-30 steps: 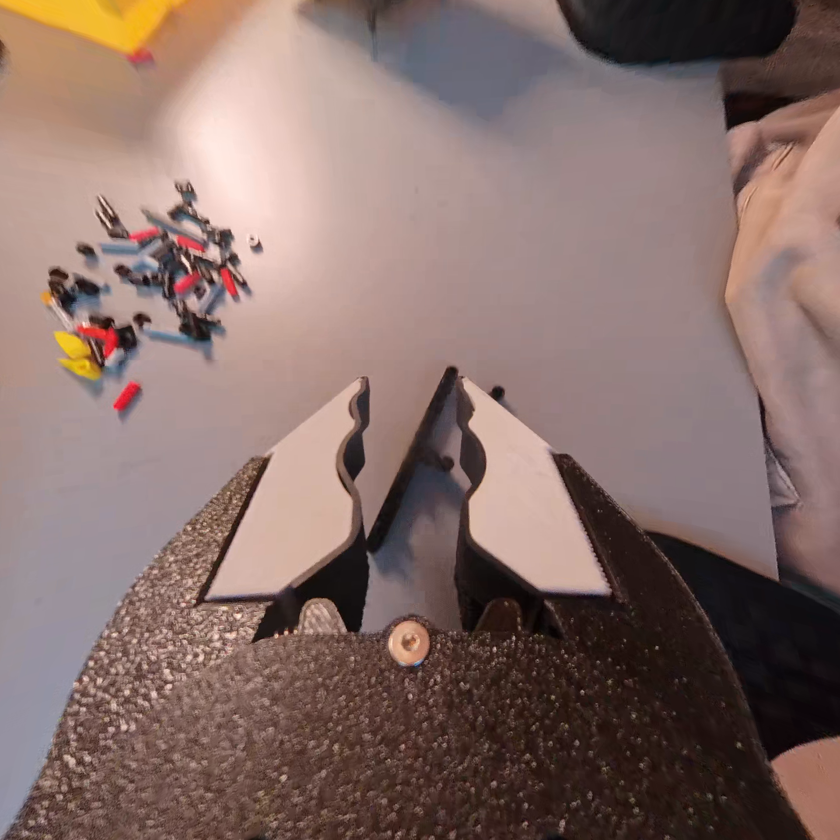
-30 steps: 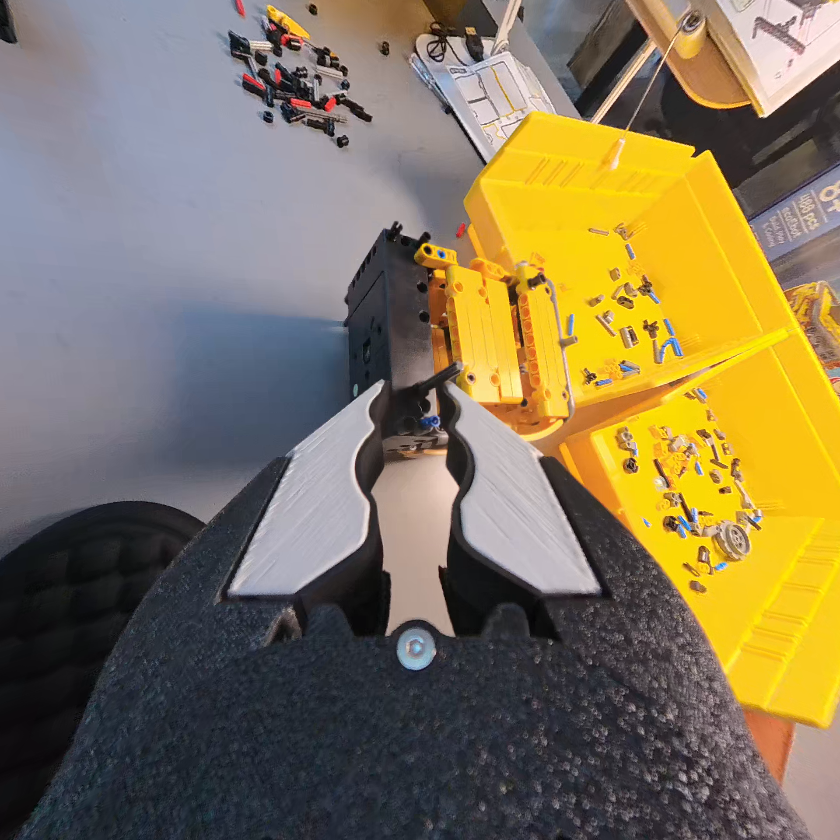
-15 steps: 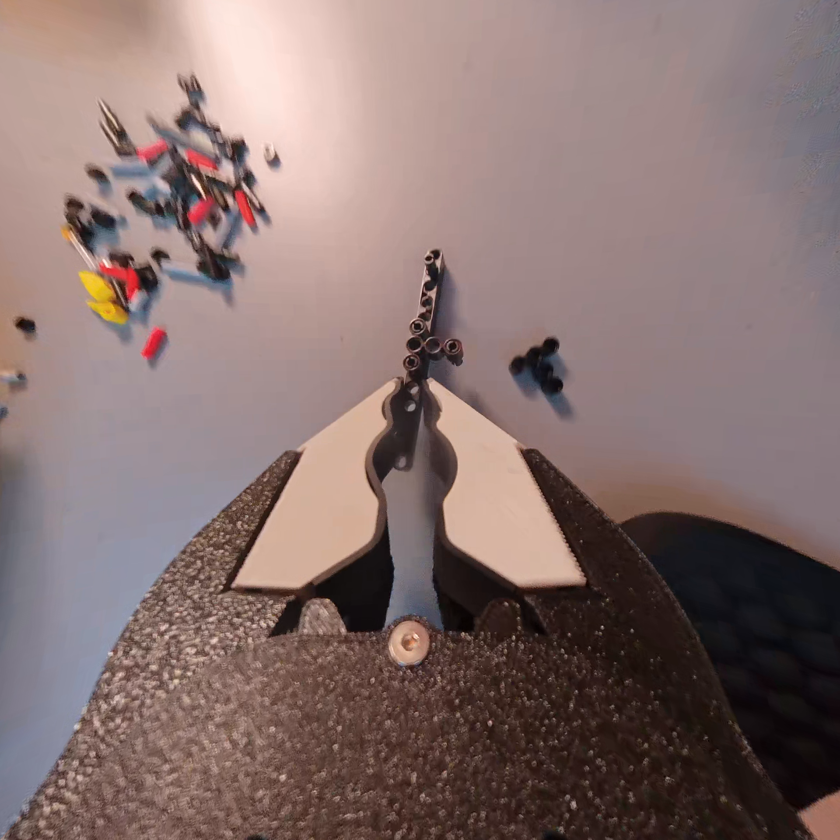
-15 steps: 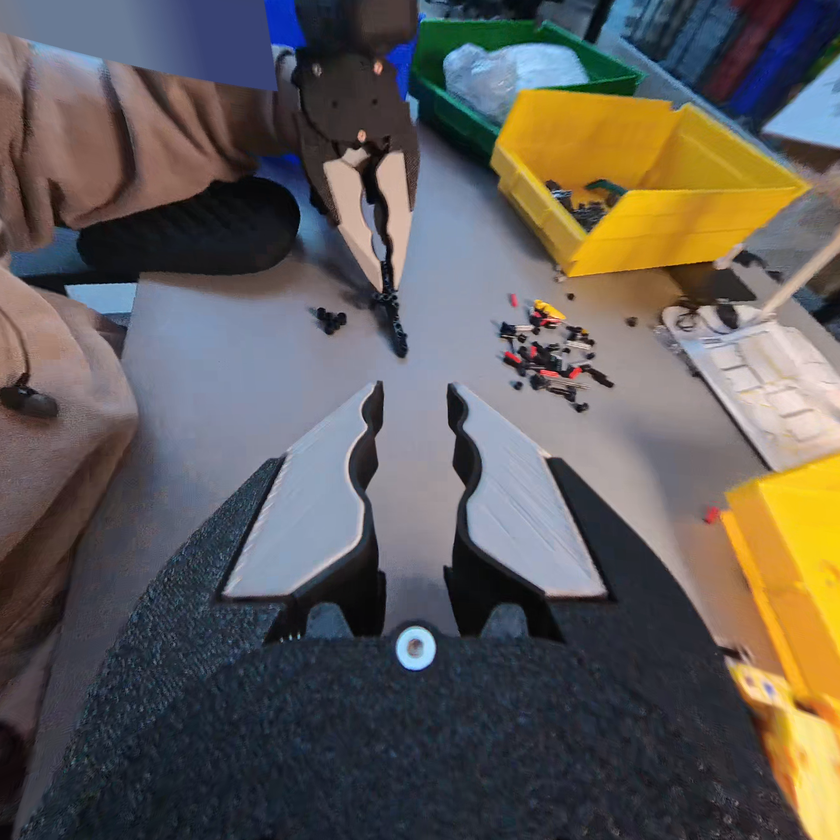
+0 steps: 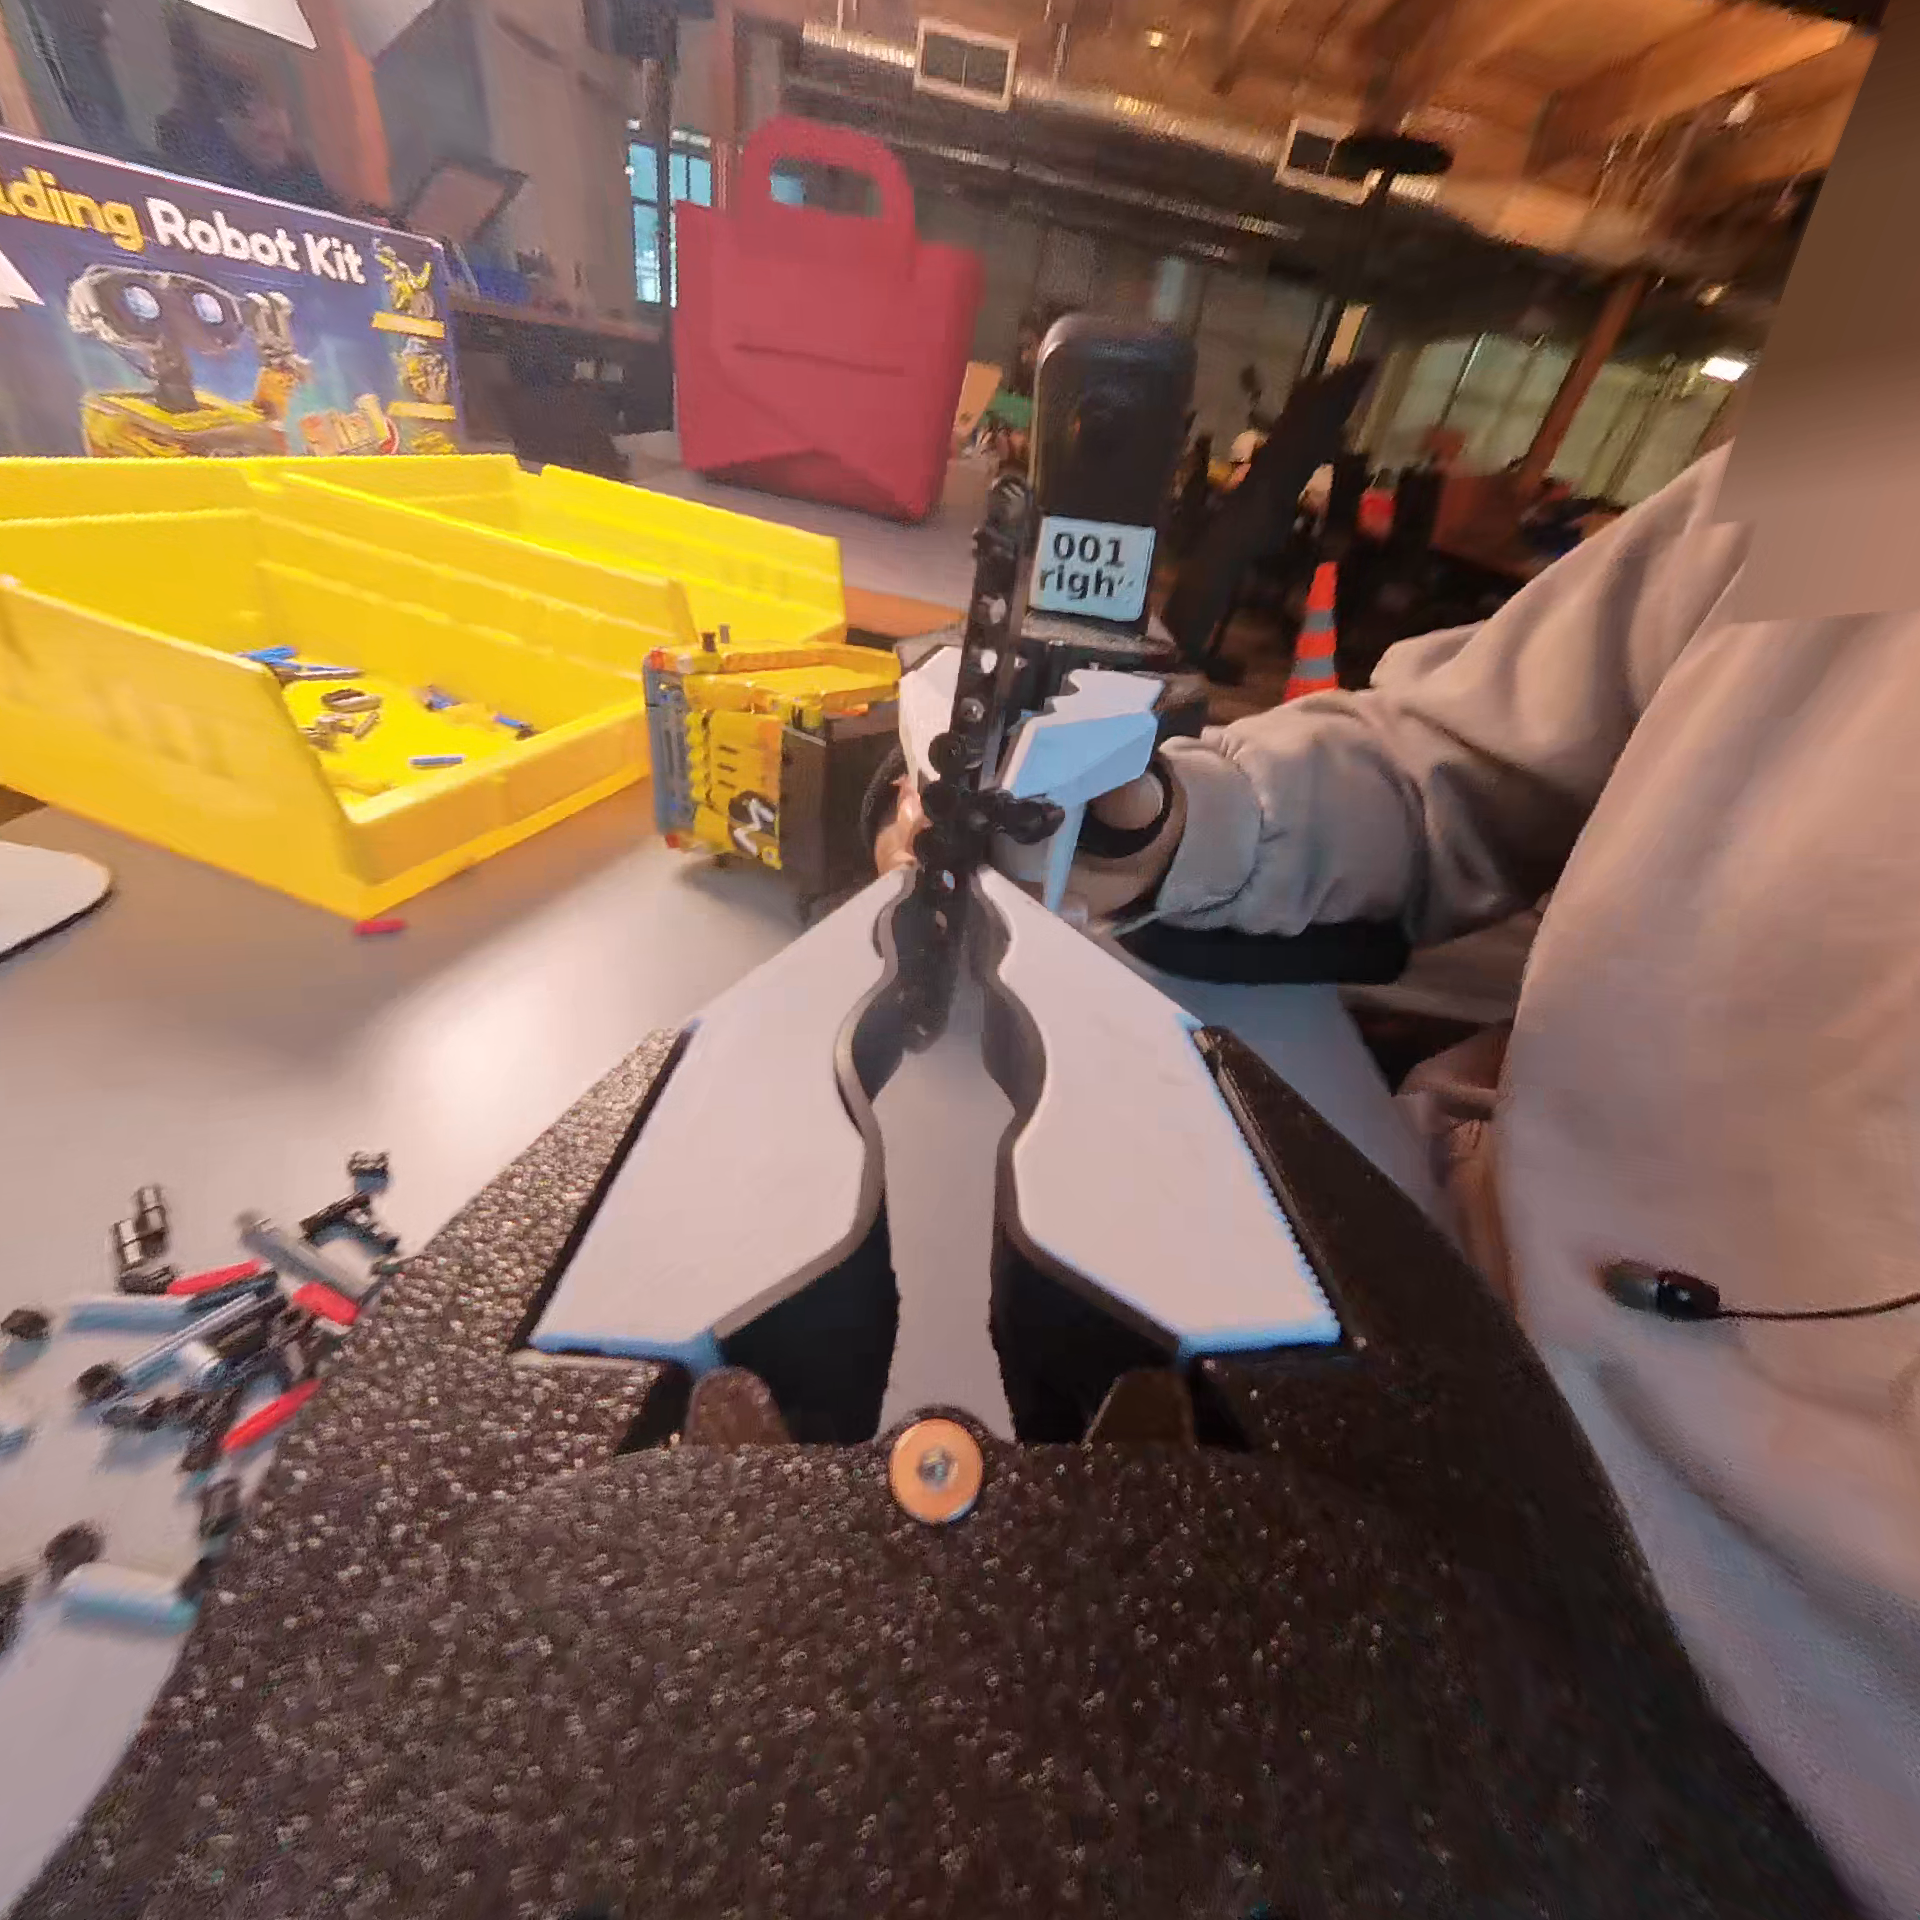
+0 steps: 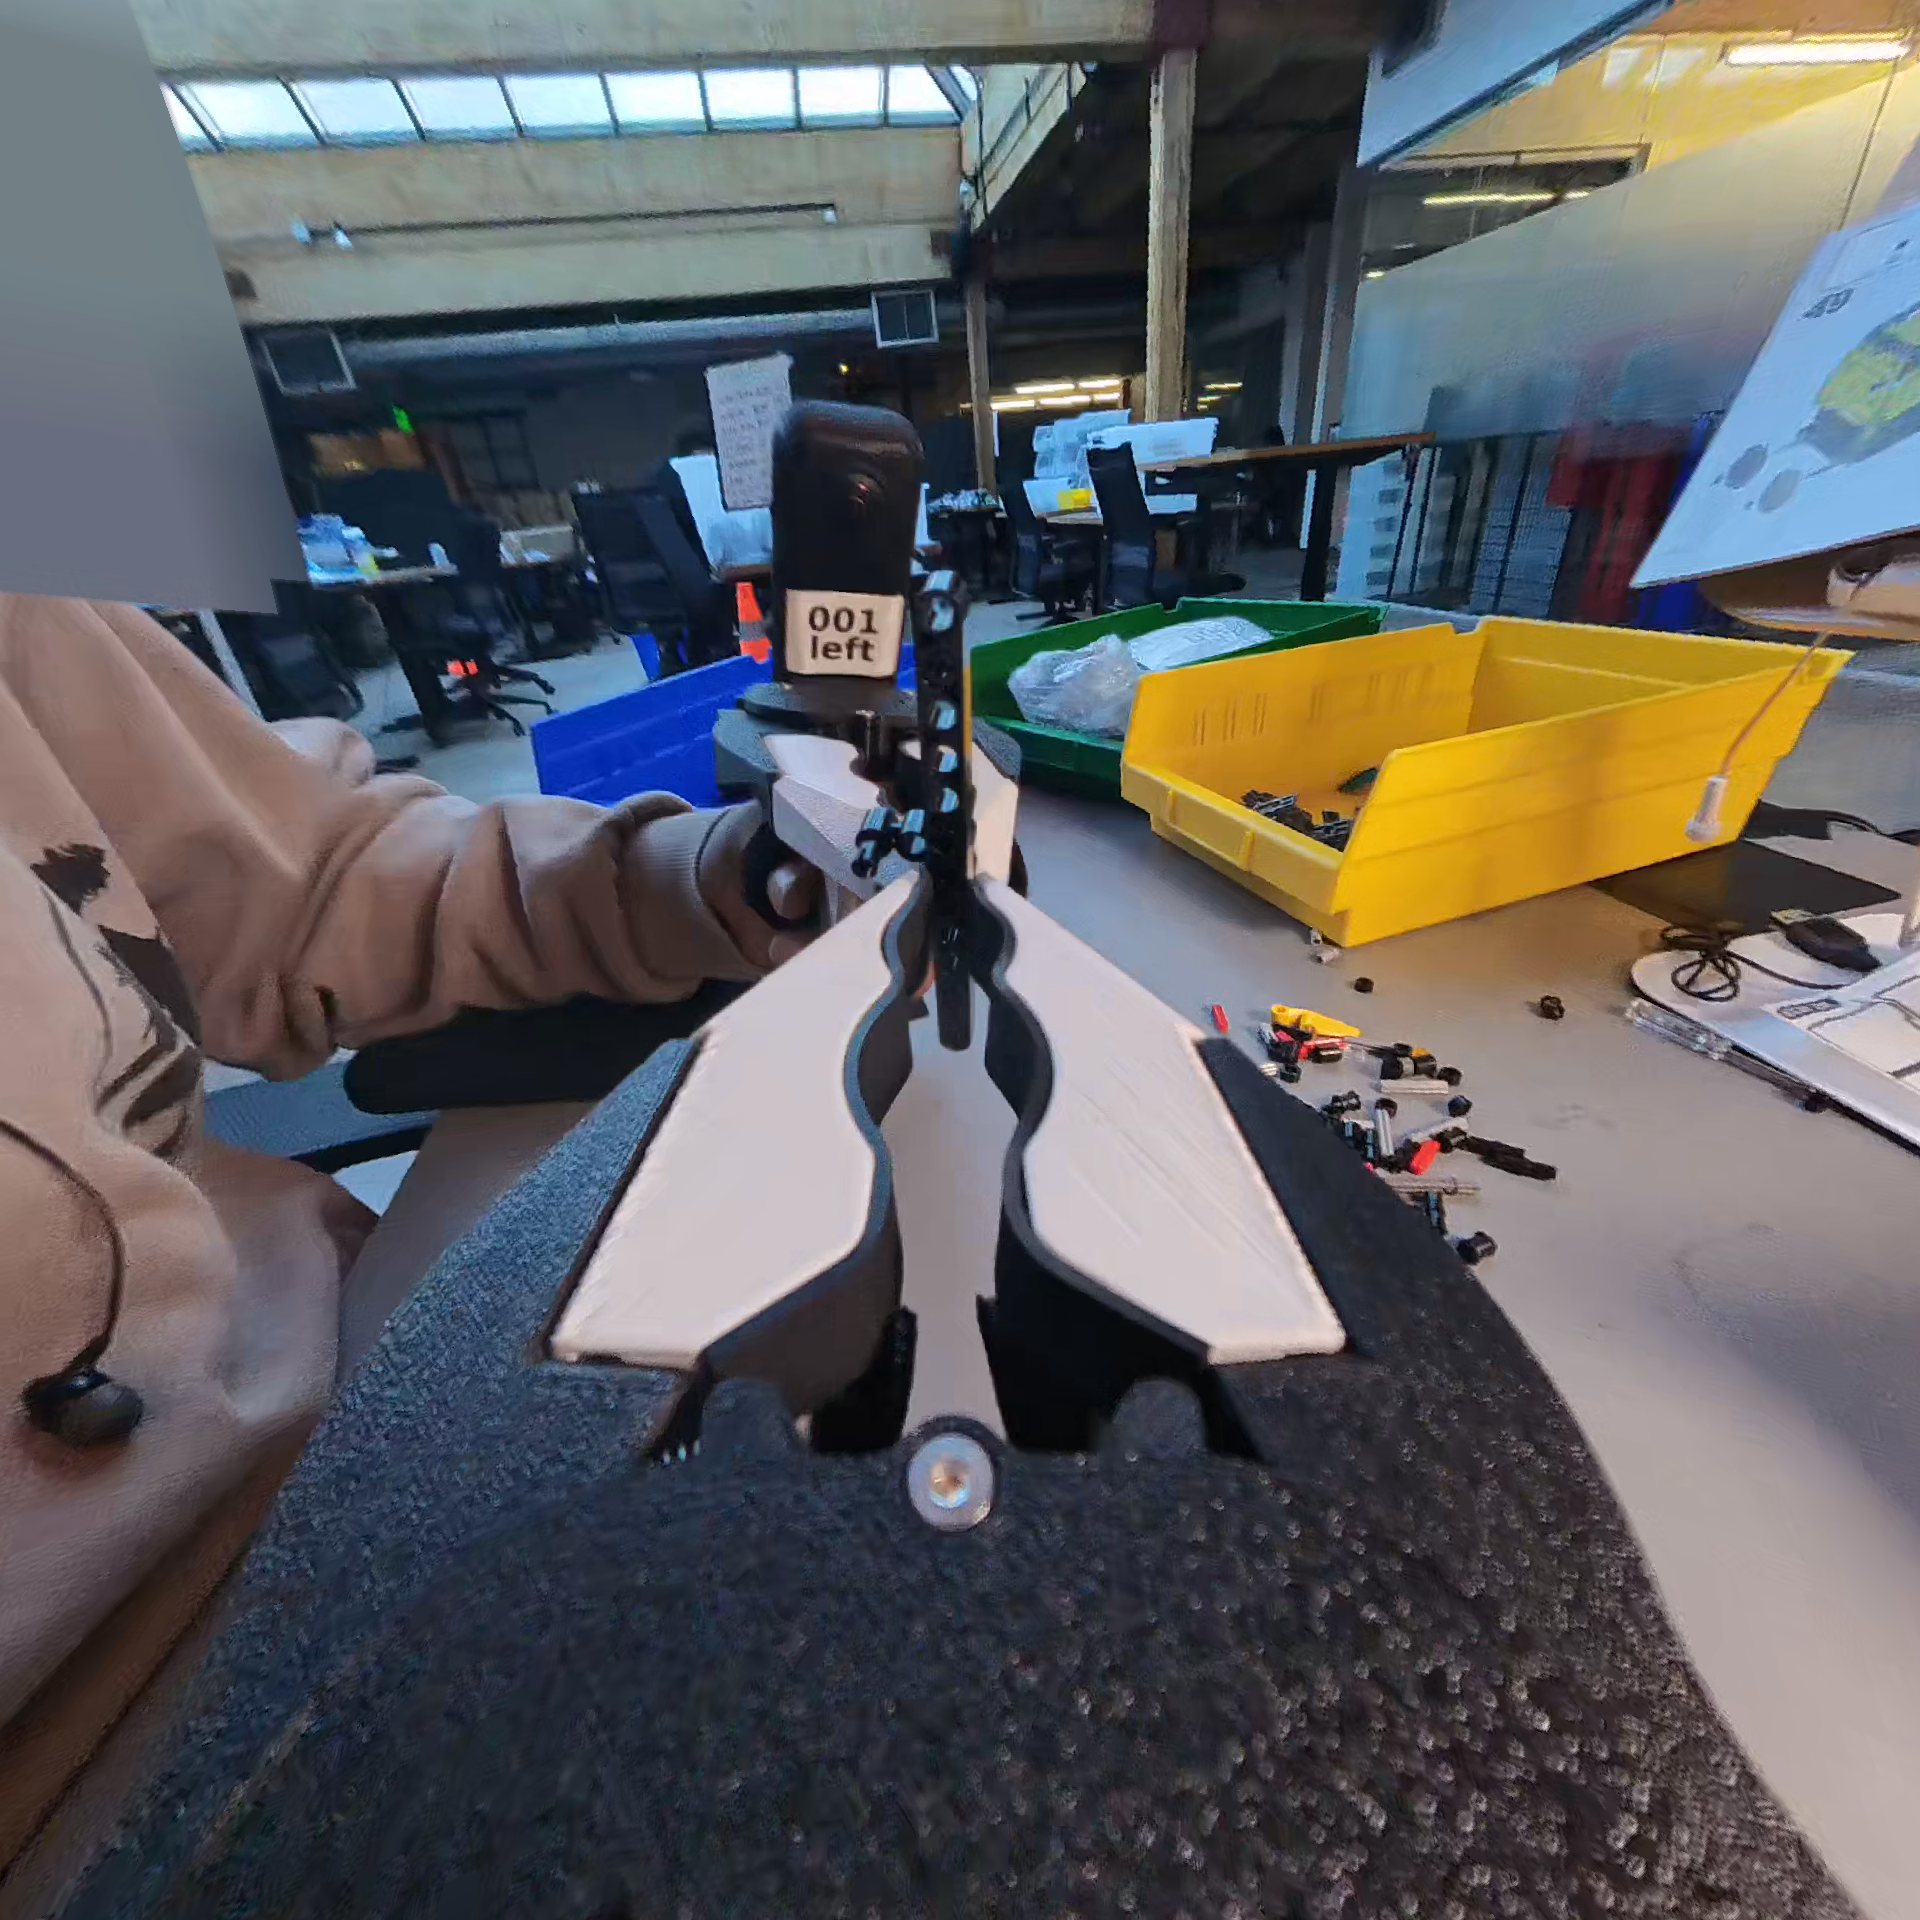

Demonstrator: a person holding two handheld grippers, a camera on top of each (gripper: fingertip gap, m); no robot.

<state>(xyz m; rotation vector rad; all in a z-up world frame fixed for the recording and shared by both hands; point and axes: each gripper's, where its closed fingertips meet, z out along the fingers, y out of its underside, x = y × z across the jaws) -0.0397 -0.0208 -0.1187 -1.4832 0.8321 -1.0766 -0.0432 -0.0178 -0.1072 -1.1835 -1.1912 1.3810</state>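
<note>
Left wrist view shows the left tool (image 5: 940, 899) clamped on the lower end of a black holed beam (image 5: 971, 727) with short black pins, held upright above the grey worktop (image 5: 239, 1029). The right tool (image 6: 951, 899) has its fingers drawn close round the same beam (image 6: 948, 810); whether they actually grip it I cannot tell. Loose small parts (image 6: 1392, 1117) lie towards the worktop's right edge, near a yellow bin (image 6: 1455, 769).
</note>
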